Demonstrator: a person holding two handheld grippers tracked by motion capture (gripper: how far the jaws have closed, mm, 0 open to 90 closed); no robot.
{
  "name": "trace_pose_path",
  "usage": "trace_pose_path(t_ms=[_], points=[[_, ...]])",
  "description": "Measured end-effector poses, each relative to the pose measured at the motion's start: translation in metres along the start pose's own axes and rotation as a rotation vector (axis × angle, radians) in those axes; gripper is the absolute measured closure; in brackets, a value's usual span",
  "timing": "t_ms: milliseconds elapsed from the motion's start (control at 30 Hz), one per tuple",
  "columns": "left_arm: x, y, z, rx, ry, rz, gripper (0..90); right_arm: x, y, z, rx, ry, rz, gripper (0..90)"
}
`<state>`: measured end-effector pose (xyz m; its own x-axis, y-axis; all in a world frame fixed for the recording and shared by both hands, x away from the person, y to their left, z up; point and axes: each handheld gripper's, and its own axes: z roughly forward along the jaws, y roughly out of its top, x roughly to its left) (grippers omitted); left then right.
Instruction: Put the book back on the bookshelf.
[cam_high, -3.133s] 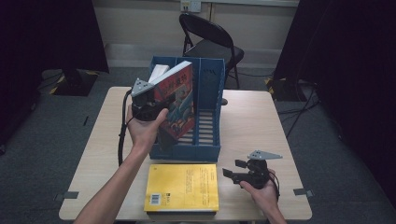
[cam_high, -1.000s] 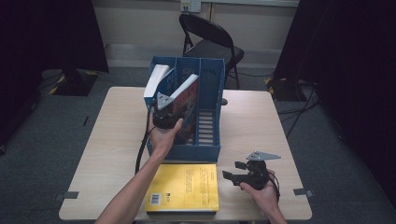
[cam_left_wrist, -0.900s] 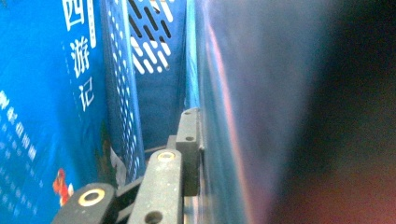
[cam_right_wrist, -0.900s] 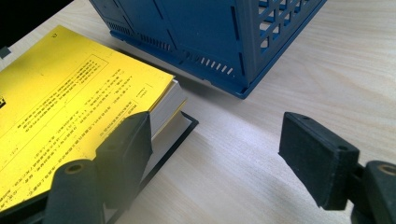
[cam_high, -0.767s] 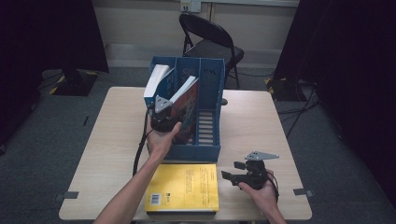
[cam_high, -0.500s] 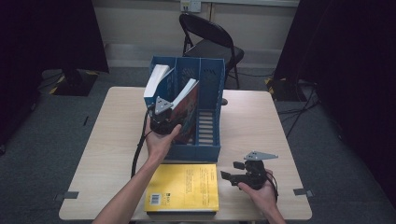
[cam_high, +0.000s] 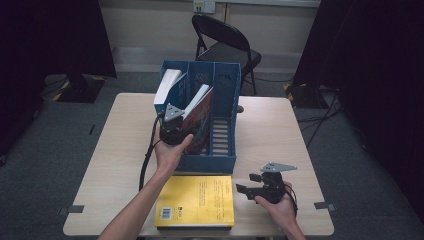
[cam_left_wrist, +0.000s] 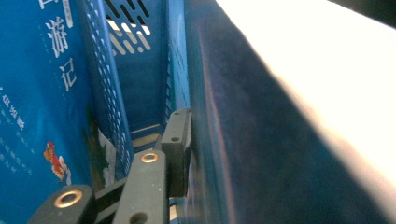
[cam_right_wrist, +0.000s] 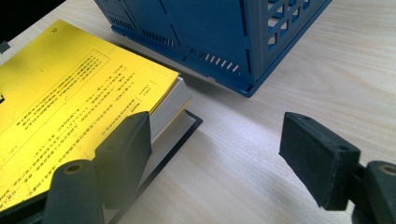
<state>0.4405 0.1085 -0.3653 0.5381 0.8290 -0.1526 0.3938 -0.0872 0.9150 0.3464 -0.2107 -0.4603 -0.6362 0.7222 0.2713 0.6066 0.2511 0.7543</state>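
Observation:
A blue file holder stands mid-table. A book with a red and blue cover leans in its middle slot. My left gripper reaches into that slot. The jaws have just been opening with the book's dark cover between them. One pad lies right beside the cover, and the other jaw is hidden behind the book. A yellow book lies flat at the front edge. My right gripper stands open beside its right corner, holding nothing.
Another book stands in the holder's left slot, behind a perforated divider. The right slot holds nothing. A black folding chair stands behind the table. Bare tabletop lies to the right of the holder.
My left hand has lowered the red and blue book from above the holder down into the middle slot and eased back slightly. The right hand has stayed put.

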Motion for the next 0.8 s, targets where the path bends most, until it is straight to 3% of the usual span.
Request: trace_pose_path(t_ms=[200,300,433,500,700,800], points=[[0.004,0.006,-0.008,0.03,-0.046,-0.018,60.4,-0.001,0.0,0.002,0.007,0.001,0.001,24.5],[0.005,0.01,-0.012,0.047,-0.047,-0.002,60.3,0.0,0.0,0.002,0.009,0.002,0.002,24.6],[0.005,0.016,-0.014,0.096,-0.032,0.039,60.3,0.0,0.0,0.002,0.011,0.0,0.002,24.7],[0.006,0.019,-0.015,0.105,-0.029,0.023,59.9,0.0,0.0,0.003,0.013,-0.001,0.005,24.5],[0.008,0.026,-0.017,0.149,-0.017,0.027,60.2,0.0,0.001,0.003,0.01,0.0,0.013,24.2],[0.006,0.03,-0.017,0.166,0.002,0.07,64.7,0.0,0.001,0.003,0.012,0.002,0.013,24.2]])
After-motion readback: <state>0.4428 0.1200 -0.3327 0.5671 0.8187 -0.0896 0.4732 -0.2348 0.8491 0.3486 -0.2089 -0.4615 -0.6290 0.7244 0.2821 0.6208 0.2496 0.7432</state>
